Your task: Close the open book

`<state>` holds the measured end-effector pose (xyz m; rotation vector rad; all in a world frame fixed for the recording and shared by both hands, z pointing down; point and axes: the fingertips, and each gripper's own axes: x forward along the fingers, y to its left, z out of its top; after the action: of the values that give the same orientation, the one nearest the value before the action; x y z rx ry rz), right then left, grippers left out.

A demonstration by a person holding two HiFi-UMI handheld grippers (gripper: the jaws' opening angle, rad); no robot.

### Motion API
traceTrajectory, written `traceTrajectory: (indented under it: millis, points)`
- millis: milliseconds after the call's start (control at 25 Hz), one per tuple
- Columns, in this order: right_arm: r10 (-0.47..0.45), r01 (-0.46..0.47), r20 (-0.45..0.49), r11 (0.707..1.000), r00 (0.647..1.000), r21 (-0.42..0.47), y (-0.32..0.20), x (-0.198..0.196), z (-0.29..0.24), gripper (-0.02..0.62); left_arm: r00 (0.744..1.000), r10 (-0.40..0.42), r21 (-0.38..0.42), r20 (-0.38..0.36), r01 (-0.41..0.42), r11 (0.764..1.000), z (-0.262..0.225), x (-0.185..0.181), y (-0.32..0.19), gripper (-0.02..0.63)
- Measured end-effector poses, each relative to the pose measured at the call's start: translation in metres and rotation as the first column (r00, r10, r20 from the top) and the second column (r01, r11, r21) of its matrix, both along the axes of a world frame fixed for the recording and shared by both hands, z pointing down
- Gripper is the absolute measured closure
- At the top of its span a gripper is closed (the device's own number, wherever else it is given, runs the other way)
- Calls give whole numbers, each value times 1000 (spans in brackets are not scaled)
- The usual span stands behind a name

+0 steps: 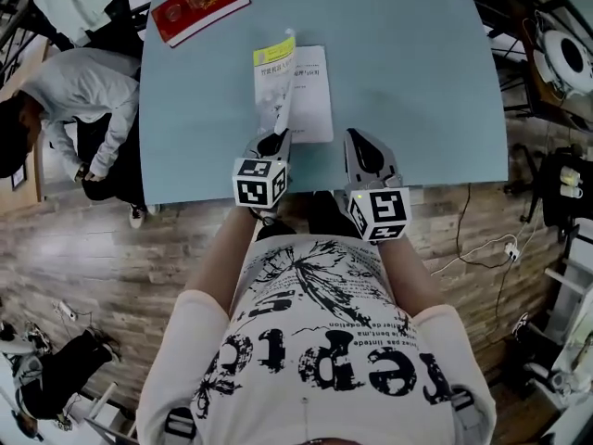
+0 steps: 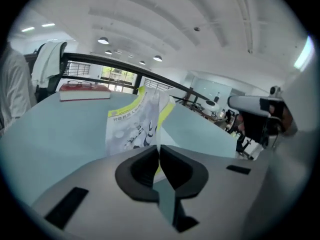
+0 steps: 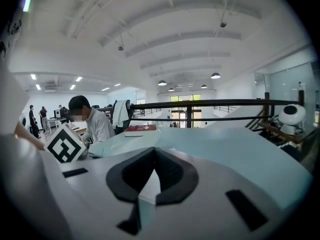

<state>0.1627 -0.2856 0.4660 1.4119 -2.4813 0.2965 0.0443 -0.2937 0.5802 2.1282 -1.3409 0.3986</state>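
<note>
- A seated person (image 1: 83,91) is beside the surface's (image 1: 417,82) left edge. They are well apart from the work, so a swing that way looks unlikely to matter.
- The red book (image 1: 199,6) lies shut at the far left corner, well clear of the leaf's likely path.
- The left tool (image 1: 271,145) is clamped on the near edge of the open book's (image 1: 310,91) raised leaf (image 1: 276,82). That leaf, with its yellow-trimmed cover, stands roughly upright over the spine.
- The open book sits at the middle of the surface, its white right-hand page flat and its near edge close to the surface's near edge.
- Risk, as I judge it: the pinch is on thin paper only. A quick pull could crease or tear the leaf, or let it slip out and fall back open.
- Second risk: nothing pins the flat half. Dragging the leaf across could skid the whole book sideways or toward the near edge.
- The right tool (image 1: 366,151) is closed and empty, just beside the book's near right corner and close to the near edge.
- To the right, the surface lies bare to its edge, giving ample room for the leaf to come down.
</note>
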Motion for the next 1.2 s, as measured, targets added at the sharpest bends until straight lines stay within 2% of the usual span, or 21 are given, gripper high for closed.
traceTrajectory:
  millis: [120,280,480,720,800,960,1120,1200]
  points:
    - [36,-36,-8,999,999,-8,8,10,2,584,993,87,-7,79,-87,996,12,17,-1,581]
    - [82,-82,-16,996,997,-27,17,23,10,584,973,175,-54,148,-169,984,33,32,1,562]
    - [111,-112,-22,993,994,-42,22,35,13,584,963,240,-122,120,-226,967,48,49,7,446]
    - [126,-126,-20,991,992,-41,26,39,13,584,946,292,-95,143,-281,955,50,57,13,388]
    - [126,-127,-19,991,992,-35,26,38,10,584,948,286,-73,142,-278,958,43,55,13,387]
    - [115,-115,-12,993,993,-8,28,34,0,584,959,245,24,146,-251,968,9,44,13,394]
    - [97,-97,-1,995,995,29,31,24,-14,584,976,182,148,121,-199,969,-43,25,12,523]
    - [91,-92,4,994,996,51,31,19,-23,584,982,156,215,107,-175,961,-72,15,12,562]
